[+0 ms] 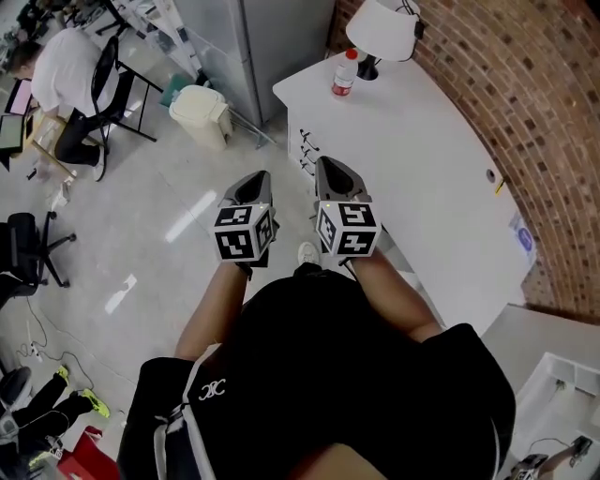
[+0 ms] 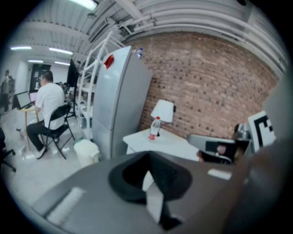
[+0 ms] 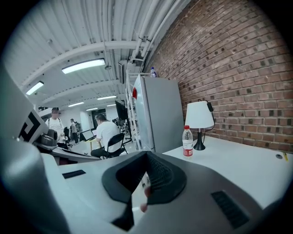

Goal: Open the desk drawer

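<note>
A white desk (image 1: 422,159) runs along the brick wall on the right. Its drawer stack, with small dark handles (image 1: 307,148), faces the open floor at the desk's near-left end. I hold both grippers side by side in front of my body, pointing towards that end of the desk. My left gripper (image 1: 257,180) is shut with nothing in it, out over the floor left of the drawers. My right gripper (image 1: 330,169) also looks shut and empty, just short of the desk's corner. Neither touches the desk. In the gripper views the desk (image 2: 165,140) (image 3: 238,160) lies ahead past the closed jaws.
A water bottle (image 1: 344,73) and a white lamp (image 1: 382,28) stand at the desk's far end. A grey cabinet (image 1: 258,47) and a cream bin (image 1: 201,114) stand beyond the drawers. A person sits on a chair (image 1: 112,80) at far left.
</note>
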The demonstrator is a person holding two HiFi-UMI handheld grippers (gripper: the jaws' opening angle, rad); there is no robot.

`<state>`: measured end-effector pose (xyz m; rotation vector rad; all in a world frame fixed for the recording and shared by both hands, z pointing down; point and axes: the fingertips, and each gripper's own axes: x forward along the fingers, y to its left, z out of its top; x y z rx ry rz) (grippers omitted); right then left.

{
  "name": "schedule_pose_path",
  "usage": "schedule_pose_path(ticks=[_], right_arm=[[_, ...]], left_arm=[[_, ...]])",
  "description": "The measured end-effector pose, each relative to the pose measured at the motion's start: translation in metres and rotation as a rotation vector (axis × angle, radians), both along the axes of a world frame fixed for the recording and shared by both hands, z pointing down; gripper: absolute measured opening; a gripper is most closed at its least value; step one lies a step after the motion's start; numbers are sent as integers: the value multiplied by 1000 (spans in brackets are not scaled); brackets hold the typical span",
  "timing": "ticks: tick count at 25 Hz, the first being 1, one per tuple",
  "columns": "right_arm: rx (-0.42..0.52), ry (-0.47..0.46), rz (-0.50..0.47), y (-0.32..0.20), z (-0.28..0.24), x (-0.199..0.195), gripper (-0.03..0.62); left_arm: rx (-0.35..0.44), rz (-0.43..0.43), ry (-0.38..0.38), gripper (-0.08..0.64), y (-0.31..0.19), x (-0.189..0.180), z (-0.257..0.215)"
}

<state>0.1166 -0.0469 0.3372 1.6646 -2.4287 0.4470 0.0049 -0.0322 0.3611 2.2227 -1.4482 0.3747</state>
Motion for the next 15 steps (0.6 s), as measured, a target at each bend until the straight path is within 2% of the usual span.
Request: schedule_pose_path(ticks=[10, 15], right_arm=[[-75, 23, -159, -42, 35, 2, -2], [-110, 36, -212, -52, 50, -6, -2]], left_arm=[[-86, -165, 29, -2, -38, 2, 31], [-147, -199, 24, -2, -37, -2, 52]])
